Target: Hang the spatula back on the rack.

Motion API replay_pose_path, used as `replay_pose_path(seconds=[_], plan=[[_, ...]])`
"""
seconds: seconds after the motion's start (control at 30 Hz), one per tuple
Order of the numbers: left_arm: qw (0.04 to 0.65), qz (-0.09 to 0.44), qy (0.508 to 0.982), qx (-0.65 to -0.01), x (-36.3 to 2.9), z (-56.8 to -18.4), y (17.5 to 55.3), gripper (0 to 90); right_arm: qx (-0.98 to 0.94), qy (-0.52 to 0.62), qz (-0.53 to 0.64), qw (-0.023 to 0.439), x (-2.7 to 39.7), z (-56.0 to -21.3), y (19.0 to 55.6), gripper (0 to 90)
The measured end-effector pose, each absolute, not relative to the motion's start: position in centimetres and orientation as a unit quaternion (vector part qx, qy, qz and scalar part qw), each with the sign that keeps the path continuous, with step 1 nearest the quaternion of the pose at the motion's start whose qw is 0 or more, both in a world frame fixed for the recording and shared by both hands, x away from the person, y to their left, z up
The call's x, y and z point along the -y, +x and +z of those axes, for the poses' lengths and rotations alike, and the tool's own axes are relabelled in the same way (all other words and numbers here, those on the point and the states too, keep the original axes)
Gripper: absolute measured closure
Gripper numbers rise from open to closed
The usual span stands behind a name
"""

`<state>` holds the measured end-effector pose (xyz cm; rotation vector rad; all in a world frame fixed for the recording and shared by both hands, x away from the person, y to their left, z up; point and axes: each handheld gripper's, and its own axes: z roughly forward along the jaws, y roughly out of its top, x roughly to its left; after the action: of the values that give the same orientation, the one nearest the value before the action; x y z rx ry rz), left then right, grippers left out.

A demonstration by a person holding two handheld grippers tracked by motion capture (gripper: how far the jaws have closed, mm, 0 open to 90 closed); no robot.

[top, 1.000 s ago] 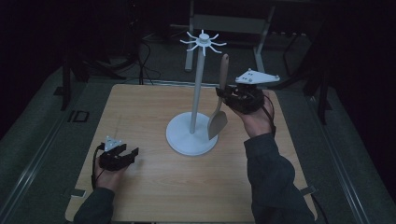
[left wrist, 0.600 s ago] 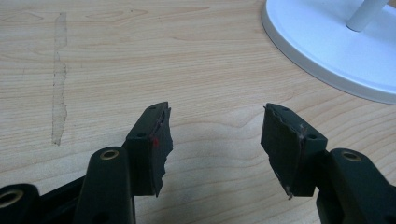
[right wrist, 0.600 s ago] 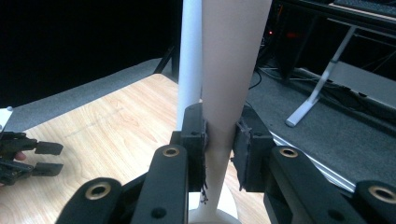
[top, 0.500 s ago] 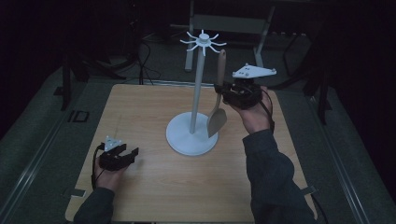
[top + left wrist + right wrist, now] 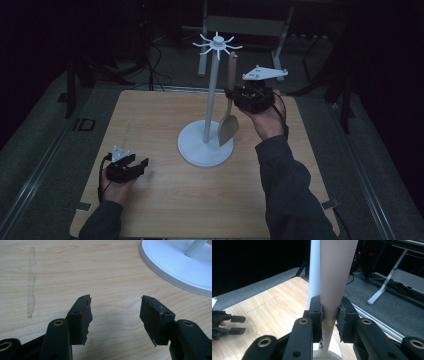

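Observation:
A wooden spatula (image 5: pixel 228 127) hangs upright, blade down, just right of the white stand's pole (image 5: pixel 212 90). My right gripper (image 5: pixel 236 95) is shut on its handle, and the handle's top reaches close under the hook crown (image 5: pixel 217 44). In the right gripper view the jaws clamp the pale handle (image 5: pixel 337 272) with the pole (image 5: pixel 314 265) right behind it. My left gripper (image 5: pixel 142 164) rests low at the table's front left, open. In the left gripper view nothing lies between its jaws (image 5: pixel 115 312), and the stand's round base (image 5: pixel 180 267) is ahead to the right.
The stand's round base (image 5: pixel 205 147) sits mid-table on the wooden top (image 5: pixel 150 115). A faint tape mark (image 5: pixel 31 285) runs along the wood. Dark floor, cables and a desk frame (image 5: pixel 280 30) lie beyond the far edge. My left gripper (image 5: pixel 235 325) shows far off in the right gripper view.
My right gripper has carried the spatula a little left and up, closer to the stand's pole. The left gripper has stayed put.

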<state>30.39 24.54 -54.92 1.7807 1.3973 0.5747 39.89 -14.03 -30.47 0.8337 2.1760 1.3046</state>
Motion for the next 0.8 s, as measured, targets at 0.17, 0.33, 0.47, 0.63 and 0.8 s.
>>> replay_pose_path(seconds=[0.17, 0.33, 0.47, 0.63, 0.8], plan=[[0.393, 0.226, 0.701, -0.551, -24.6, -54.9, 30.4, 42.7, -0.794, 0.304, 0.472, 0.232, 13.6, -30.7, 40.1, 74.1], [0.393, 0.226, 0.701, -0.551, -24.6, -54.9, 30.4, 42.7, -0.789, 0.307, 0.472, 0.245, 13.7, -31.1, 39.9, 54.0], [0.392, 0.226, 0.701, -0.550, -24.6, -54.9, 30.4, 42.7, -0.789, 0.305, 0.471, 0.251, 13.9, -31.3, 39.5, 45.2], [0.392, 0.226, 0.701, -0.550, -24.5, -54.9, 30.4, 42.6, -0.789, 0.310, 0.465, 0.255, 14.1, -31.9, 39.1, 36.1], [0.392, 0.226, 0.701, -0.550, -24.5, -54.9, 30.4, 42.6, -0.791, 0.313, 0.462, 0.251, 14.4, -32.5, 38.7, 30.3]])
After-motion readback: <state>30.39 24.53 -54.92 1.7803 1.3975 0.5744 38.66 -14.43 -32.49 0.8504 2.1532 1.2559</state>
